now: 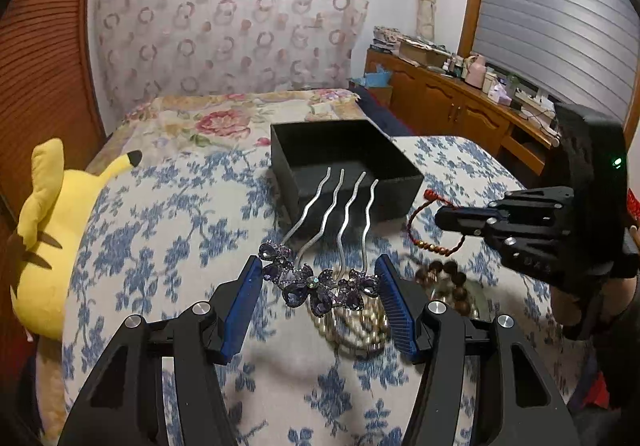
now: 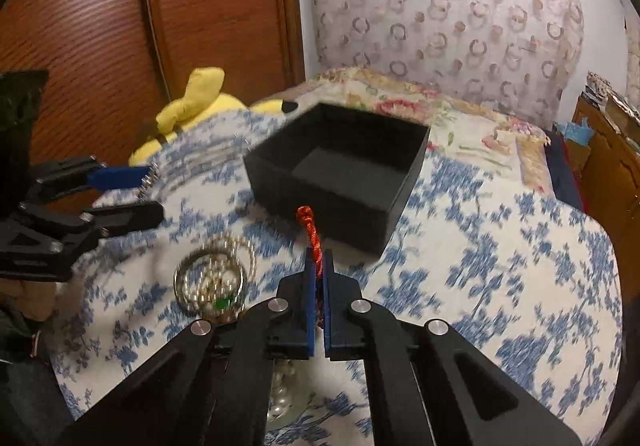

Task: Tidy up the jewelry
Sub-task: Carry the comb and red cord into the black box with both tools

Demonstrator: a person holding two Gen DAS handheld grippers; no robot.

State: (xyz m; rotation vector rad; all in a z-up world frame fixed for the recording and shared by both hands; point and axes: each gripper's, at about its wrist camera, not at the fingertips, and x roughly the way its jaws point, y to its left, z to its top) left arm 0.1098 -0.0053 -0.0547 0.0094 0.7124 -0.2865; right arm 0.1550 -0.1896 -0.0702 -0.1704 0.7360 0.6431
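Note:
An open black box (image 1: 344, 165) sits on the blue-flowered bedspread; it also shows in the right wrist view (image 2: 340, 169). My left gripper (image 1: 318, 278) is shut on a purple jewelled hair comb (image 1: 320, 286), its silver prongs (image 1: 340, 209) pointing toward the box. My right gripper (image 2: 319, 266) is shut on a red cord bracelet (image 2: 310, 234); in the left wrist view that bracelet (image 1: 424, 230) with copper beads hangs from the right gripper (image 1: 444, 219) beside the box. A pile of pearl and bead jewelry (image 2: 216, 282) lies in a glass dish, also in the left wrist view (image 1: 360, 326).
A yellow Pikachu plush (image 1: 48, 246) lies at the bed's left edge by the wooden wardrobe (image 2: 100, 25). A floral blanket (image 1: 224, 117) lies behind the box. A wooden cabinet (image 1: 452, 101) with clutter stands at the right under the window.

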